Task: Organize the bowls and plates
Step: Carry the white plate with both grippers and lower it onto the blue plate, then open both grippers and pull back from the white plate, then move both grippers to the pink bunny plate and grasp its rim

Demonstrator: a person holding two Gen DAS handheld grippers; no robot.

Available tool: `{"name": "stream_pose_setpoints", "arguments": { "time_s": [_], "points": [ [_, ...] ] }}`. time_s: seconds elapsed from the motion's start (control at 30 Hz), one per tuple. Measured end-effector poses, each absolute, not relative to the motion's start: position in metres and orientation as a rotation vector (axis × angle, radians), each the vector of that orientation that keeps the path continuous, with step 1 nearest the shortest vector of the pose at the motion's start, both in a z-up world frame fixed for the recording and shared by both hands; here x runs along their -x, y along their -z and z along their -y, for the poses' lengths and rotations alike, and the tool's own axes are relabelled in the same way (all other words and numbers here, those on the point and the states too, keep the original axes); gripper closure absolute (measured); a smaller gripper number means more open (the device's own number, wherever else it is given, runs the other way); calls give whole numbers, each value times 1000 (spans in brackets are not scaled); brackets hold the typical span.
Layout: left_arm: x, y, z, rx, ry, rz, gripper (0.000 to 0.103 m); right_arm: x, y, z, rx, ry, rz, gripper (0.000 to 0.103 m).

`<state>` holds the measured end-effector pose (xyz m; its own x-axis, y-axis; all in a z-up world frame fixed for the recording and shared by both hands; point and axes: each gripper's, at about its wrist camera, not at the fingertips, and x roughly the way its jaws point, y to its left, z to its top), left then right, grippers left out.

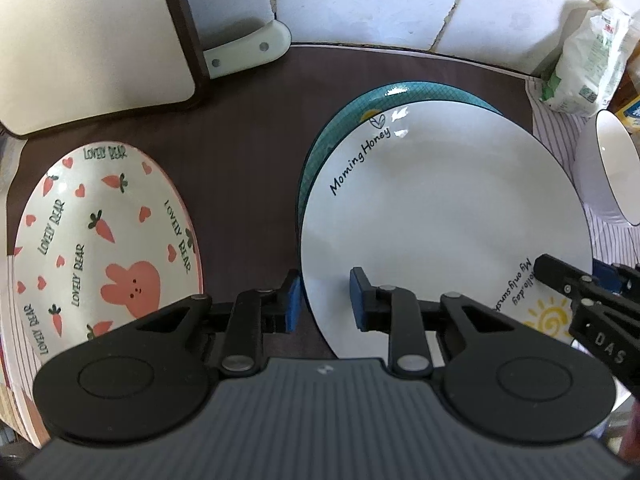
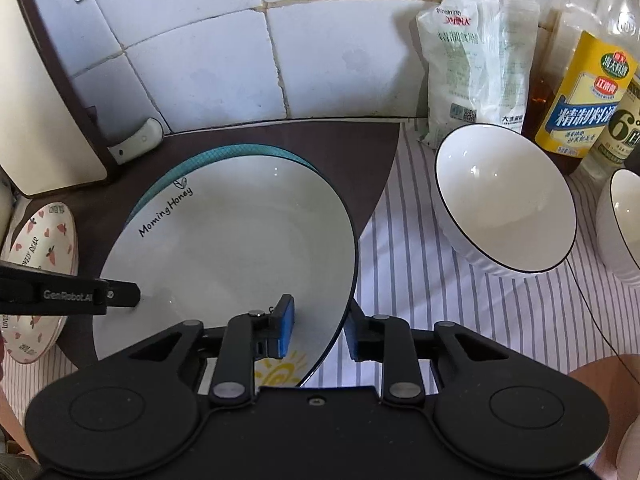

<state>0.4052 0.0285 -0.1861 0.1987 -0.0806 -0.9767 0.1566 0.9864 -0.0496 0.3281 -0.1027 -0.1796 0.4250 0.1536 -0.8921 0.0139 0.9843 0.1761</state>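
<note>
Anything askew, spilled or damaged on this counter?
No spill or breakage shows. The white Morning Honey plate sits off-centre on the teal plate beneath, leaving a teal crescent at the far left. The near white bowl tips toward the camera on the striped cloth.

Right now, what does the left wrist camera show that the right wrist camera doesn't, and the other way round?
Only the left wrist view shows the rabbit plate's whole face. Only the right wrist view shows the bottles and a second bowl at the far right. Both show the white plate on the teal plate, a white bowl, the bag, and the left gripper and right gripper open, straddling the white plate's rim.
</note>
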Motion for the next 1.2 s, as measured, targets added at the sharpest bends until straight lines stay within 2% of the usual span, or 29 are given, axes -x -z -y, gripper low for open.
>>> {"name": "stream_pose_setpoints", "arguments": {
  "time_s": [0.13,0.4,0.6,0.7,0.87,1.07,1.2],
  "points": [
    [-396,178,-30,-52,142,-1362,87,-325,182,100,-104,-102,-1120,70],
    [-362,136,-28,2,139,-1292,87,-304,178,93,36,-163,-1036,71],
    [-327,102,-28,-8,154,-1264,85,-275,141,94,51,-196,-954,71],
    [-307,84,-33,-29,165,-1249,80,-257,117,90,81,-250,-909,71],
    [-281,59,-58,-45,161,-1232,63,-230,79,83,58,-312,-857,62],
    [-264,37,-100,-73,172,-1225,62,-207,48,66,8,-338,-844,53],
    [-260,33,-129,-114,206,-1228,58,-190,34,39,-7,-332,-798,43]
  ]
}}
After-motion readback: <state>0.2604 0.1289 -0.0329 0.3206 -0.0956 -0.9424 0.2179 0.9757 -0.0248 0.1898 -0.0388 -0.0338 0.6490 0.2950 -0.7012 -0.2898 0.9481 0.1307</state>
